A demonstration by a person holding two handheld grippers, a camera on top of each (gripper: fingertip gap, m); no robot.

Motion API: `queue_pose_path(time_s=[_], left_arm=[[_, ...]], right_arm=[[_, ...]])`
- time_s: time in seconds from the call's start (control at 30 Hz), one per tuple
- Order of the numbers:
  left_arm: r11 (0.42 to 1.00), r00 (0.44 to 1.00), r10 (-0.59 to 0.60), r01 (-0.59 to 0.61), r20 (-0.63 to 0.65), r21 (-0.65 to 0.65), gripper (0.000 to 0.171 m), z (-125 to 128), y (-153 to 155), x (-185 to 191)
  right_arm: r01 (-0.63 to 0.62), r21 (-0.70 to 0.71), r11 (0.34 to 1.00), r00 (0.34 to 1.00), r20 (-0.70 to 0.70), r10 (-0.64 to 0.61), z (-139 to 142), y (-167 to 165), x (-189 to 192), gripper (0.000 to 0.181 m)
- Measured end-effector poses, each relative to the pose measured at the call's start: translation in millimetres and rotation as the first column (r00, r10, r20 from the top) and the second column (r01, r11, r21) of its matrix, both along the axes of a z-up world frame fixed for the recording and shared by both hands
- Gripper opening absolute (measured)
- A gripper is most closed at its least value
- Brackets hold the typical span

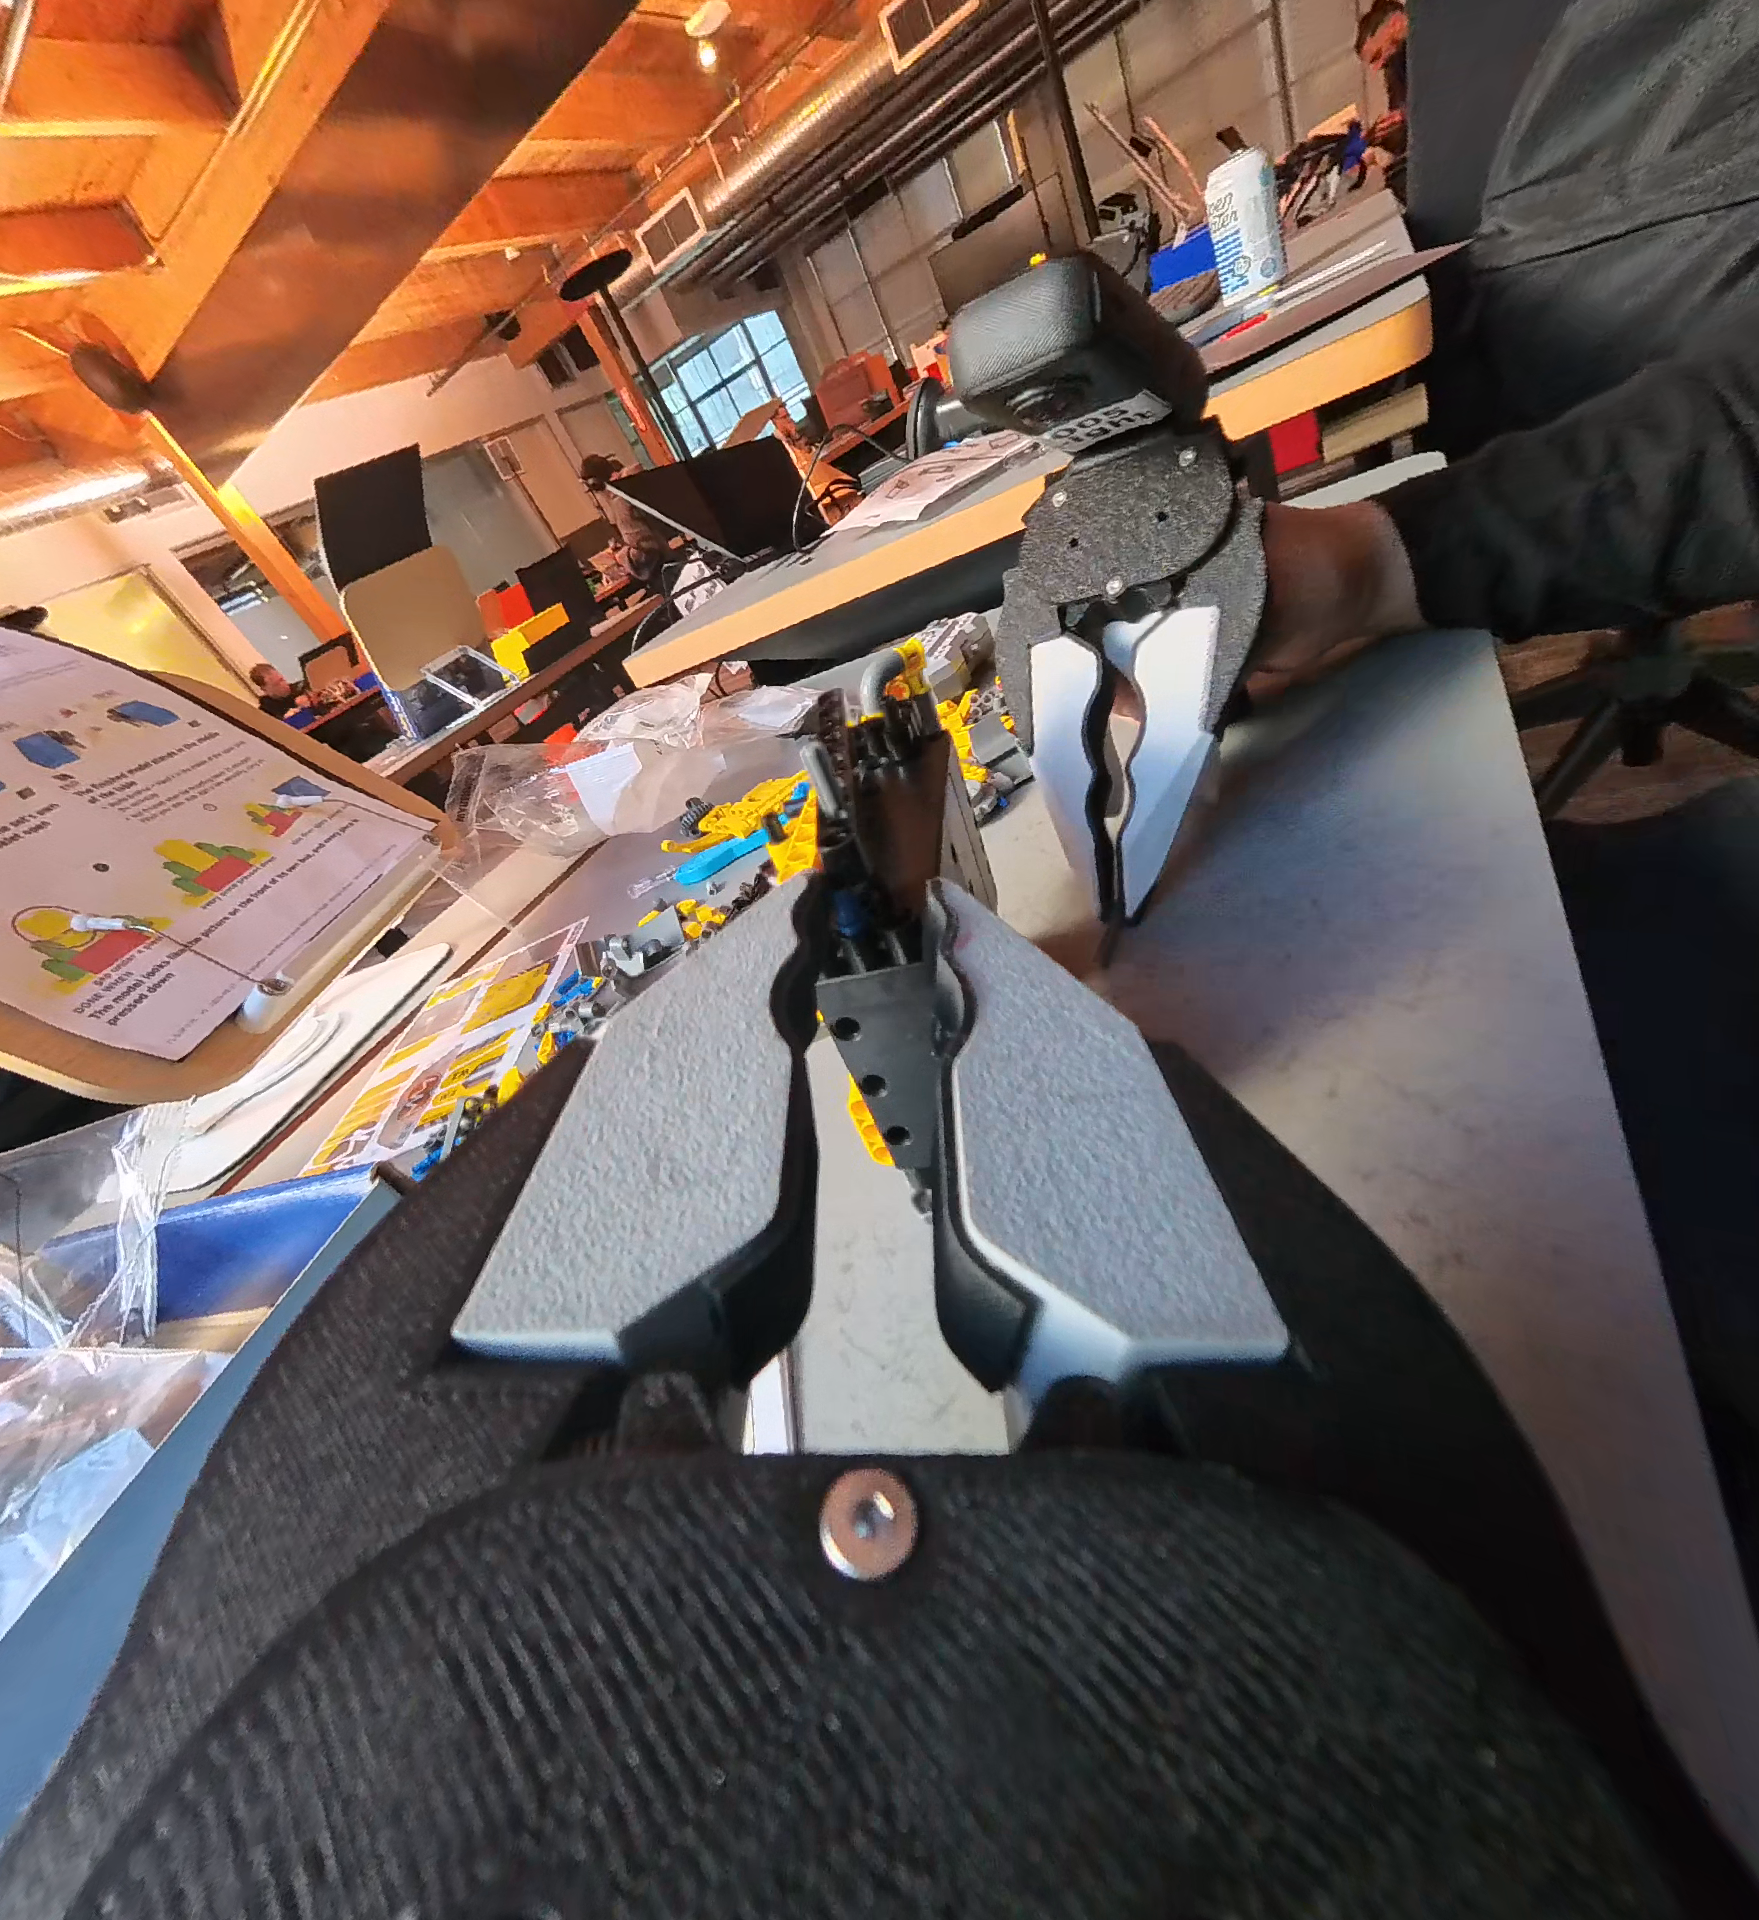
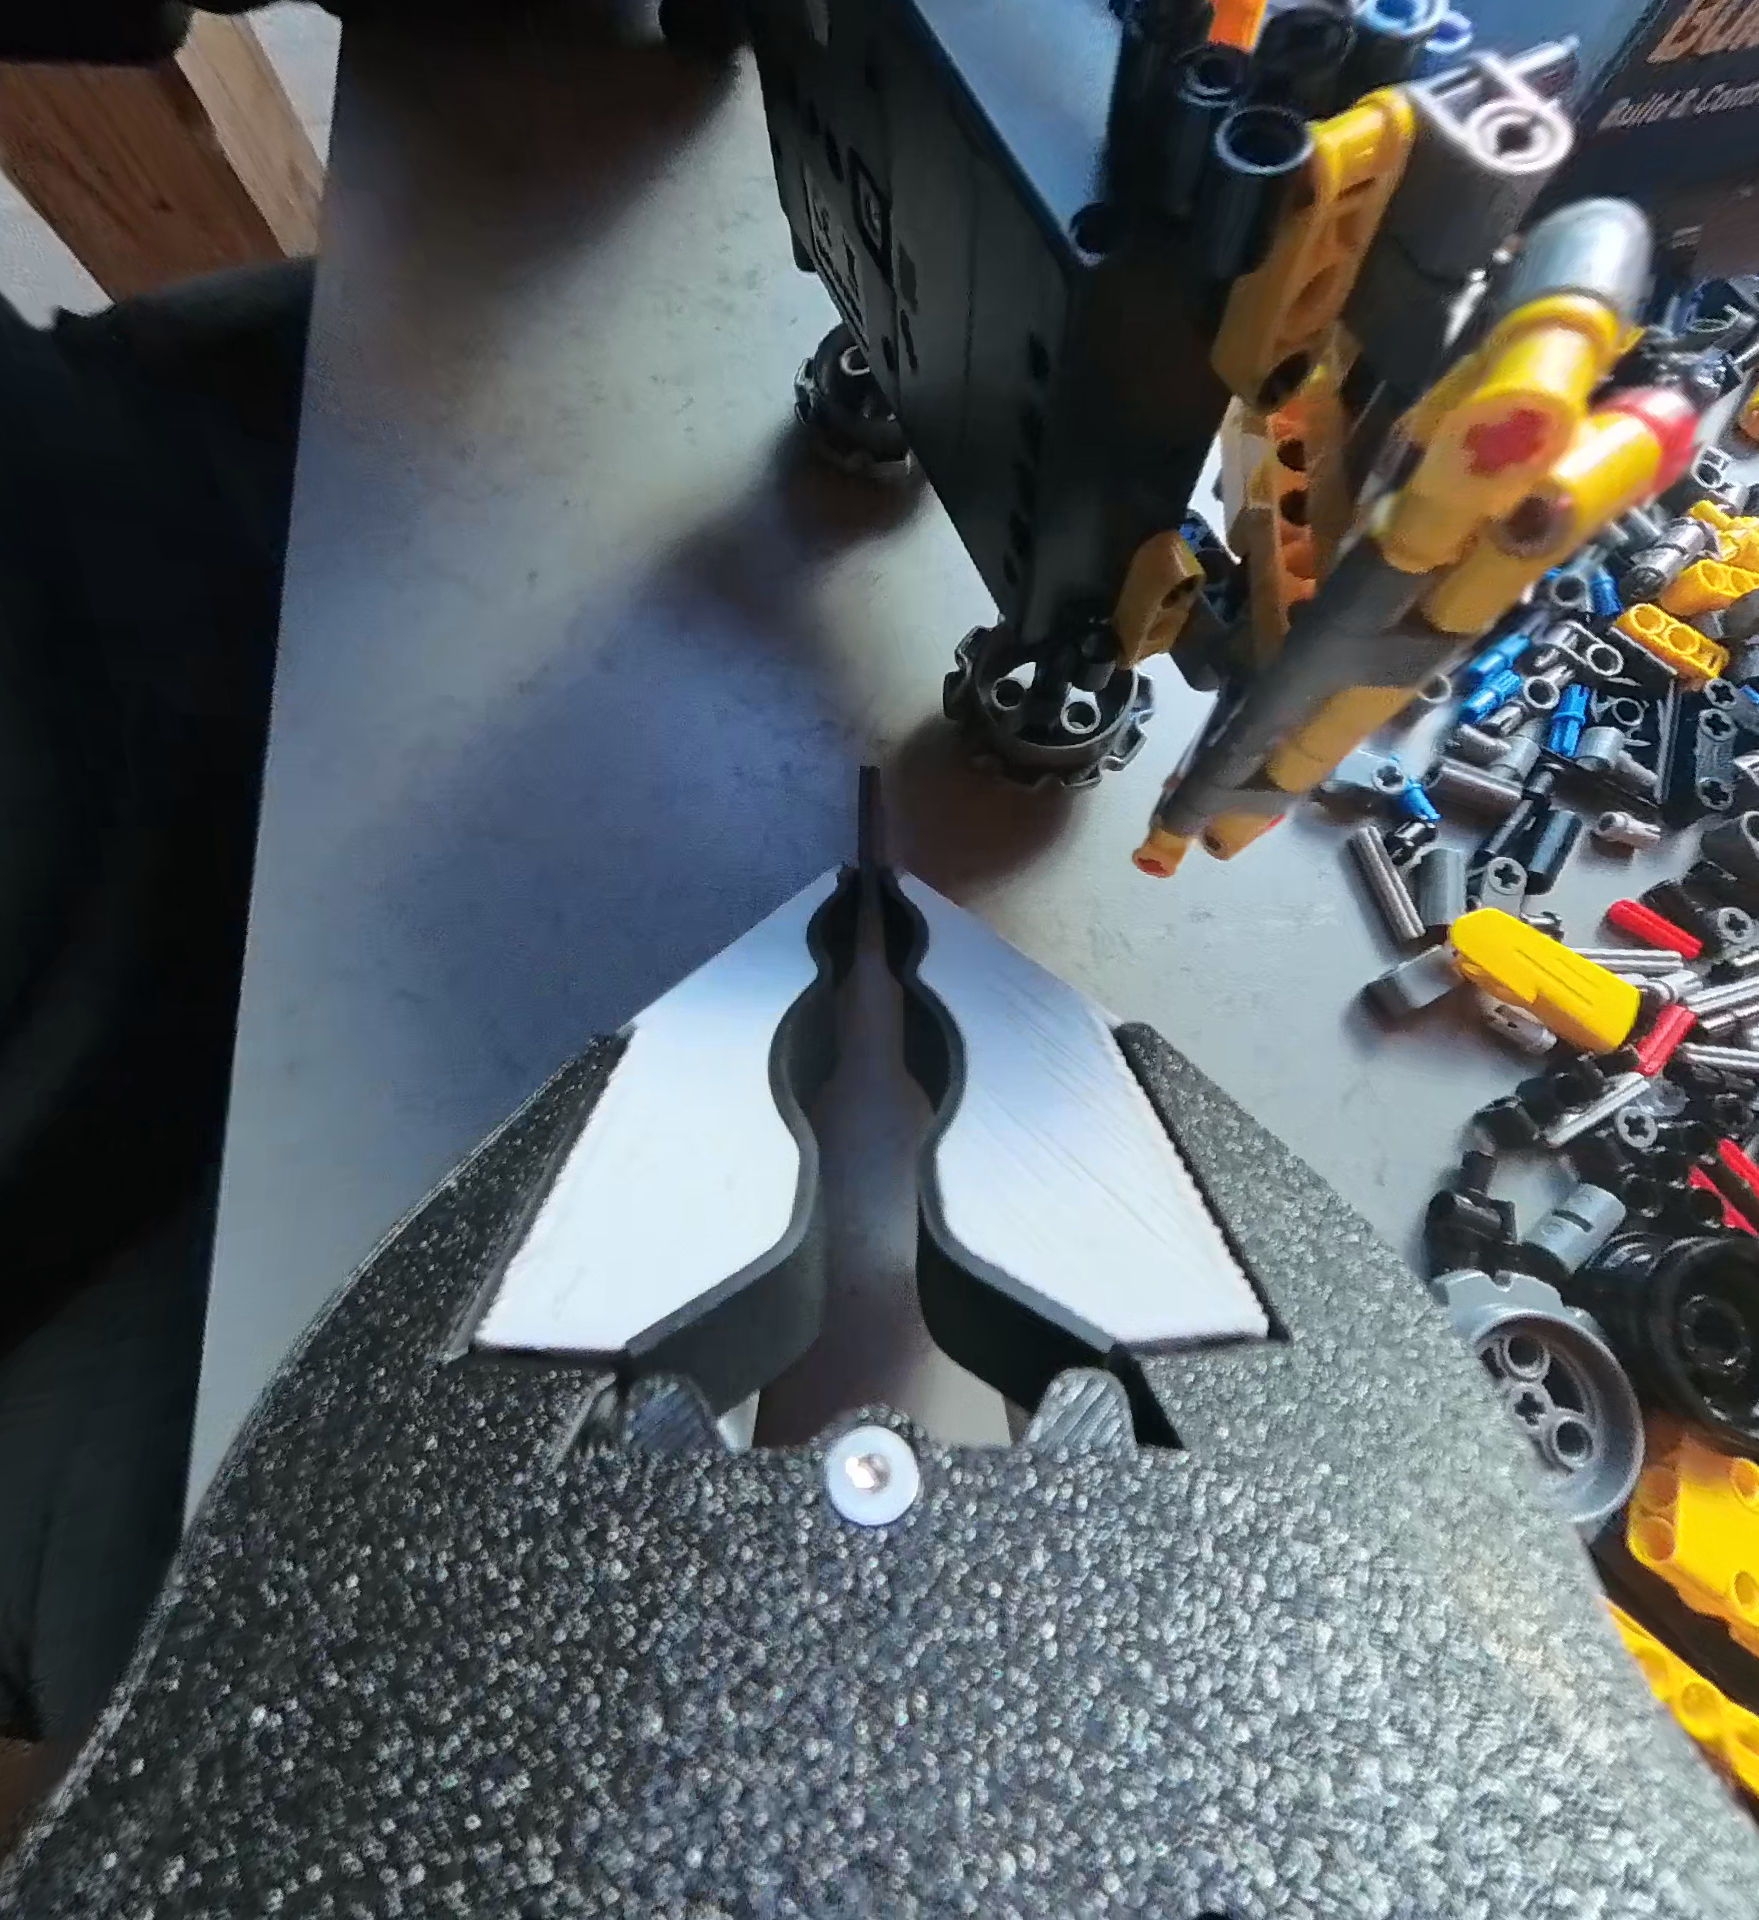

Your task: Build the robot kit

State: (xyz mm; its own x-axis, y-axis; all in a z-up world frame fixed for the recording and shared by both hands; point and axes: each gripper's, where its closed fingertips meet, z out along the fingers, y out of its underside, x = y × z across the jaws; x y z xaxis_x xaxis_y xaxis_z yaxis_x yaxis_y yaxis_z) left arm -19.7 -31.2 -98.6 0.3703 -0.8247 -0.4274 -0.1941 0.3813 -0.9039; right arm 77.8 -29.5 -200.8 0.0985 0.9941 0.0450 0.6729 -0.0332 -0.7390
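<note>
My left gripper [image 1: 870, 909] is shut on a black-and-yellow building-brick model [image 1: 880, 769]; a black holed beam [image 1: 880, 1060] of it runs back between the jaws. In the right wrist view the same model [image 2: 1010, 312] stands on the grey table [image 2: 542, 623], with a black sprocket wheel [image 2: 1046, 707] at its base. My right gripper [image 2: 867, 878] is shut on a thin black rod [image 2: 868, 810] that sticks out past its tips, a short way from the sprocket. The right gripper also shows in the left wrist view [image 1: 1114, 914], tips down near the table, right of the model.
A pile of loose small parts [image 2: 1633, 935] and wheels [image 2: 1727, 1340] lies right of the model. An instruction sheet on a wooden stand [image 1: 127, 862], plastic bags [image 1: 584, 769] and a sticker sheet [image 1: 459, 1049] sit to the left. A person's black sleeve [image 1: 1633, 468] is at the right.
</note>
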Motion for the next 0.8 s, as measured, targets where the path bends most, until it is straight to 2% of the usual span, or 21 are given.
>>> queue_pose_path(time_s=[0.2, 0.3, 0.43, 0.57, 0.67, 0.8], left_arm=[[1.0, 1.0, -0.022, 0.022, -0.004, 0.013, 0.014, 0, -4, 2], [0.999, 0.999, -0.042, 0.042, 0.0, -0.016, 0.014, 0, -4, 2], [0.996, 0.998, -0.054, 0.055, 0.007, -0.075, 0.014, 0, -1, 0], [0.99, 0.998, -0.069, 0.069, 0.006, -0.123, 0.013, -1, 0, -2], [0.989, 0.997, -0.077, 0.074, -0.018, -0.13, 0.013, -1, -1, -1], [0.985, 0.995, -0.087, 0.078, -0.052, -0.155, 0.013, -2, 0, -1]], right_arm=[[0.024, 0.031, 0.999, 1.0, 0.008, -0.025, 0, 3, 1, 0.007], [0.053, 0.031, 0.998, 0.998, -0.045, -0.052, 8, 5, 3, 0.019], [0.076, -0.003, 0.997, 0.981, -0.178, -0.075, 32, 4, 8, 0.02], [0.112, 0.073, 0.991, 0.961, -0.261, -0.089, 78, 5, 4, 0.017], [0.075, 0.141, 0.987, 0.976, -0.213, -0.043, 104, 5, -15, 0.017], [0.011, 0.197, 0.98, 0.993, -0.12, 0.013, 122, 7, -47, 0.024]])
